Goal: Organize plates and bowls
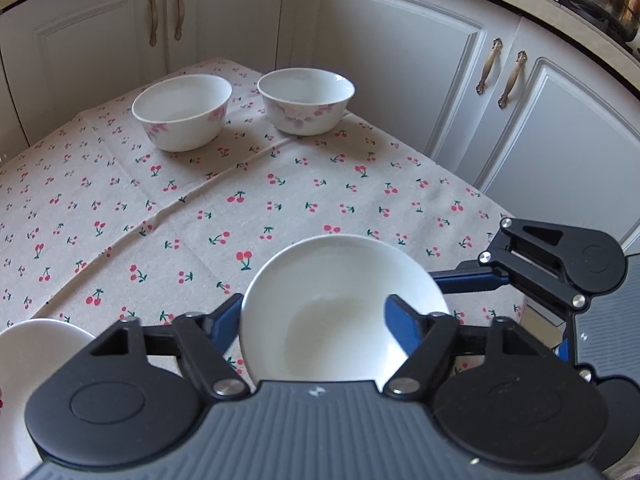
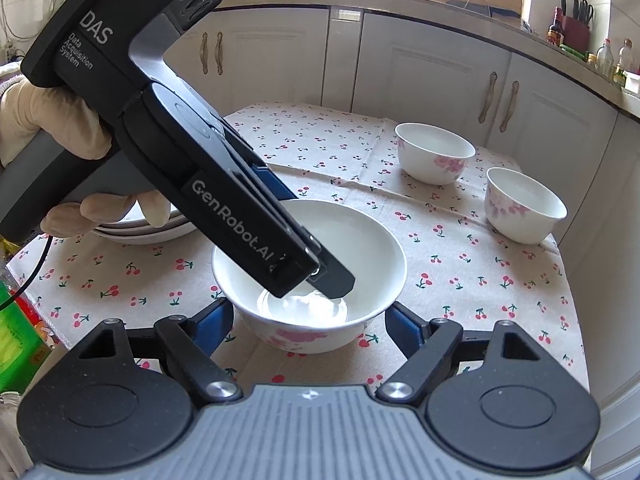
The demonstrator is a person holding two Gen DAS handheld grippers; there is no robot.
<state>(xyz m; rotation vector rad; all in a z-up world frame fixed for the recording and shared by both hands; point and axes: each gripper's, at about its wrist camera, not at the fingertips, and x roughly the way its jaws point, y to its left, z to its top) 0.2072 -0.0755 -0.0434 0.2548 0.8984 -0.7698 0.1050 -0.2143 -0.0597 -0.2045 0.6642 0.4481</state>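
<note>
Bowl (image 2: 310,280) on cloth, between open right hand-held gripper (image 2: 310,314) fingers

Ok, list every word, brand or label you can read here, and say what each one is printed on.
"DAS": top housing of the left hand-held gripper.
"Data Acquisition System": small print right under it.
"GenRobot.AI": side of the same gripper's body.
Green package at the left edge: print too blurred to read.
Counter bottles: labels too small.
Bowls and tablecloth: patterns only, no text.
</note>
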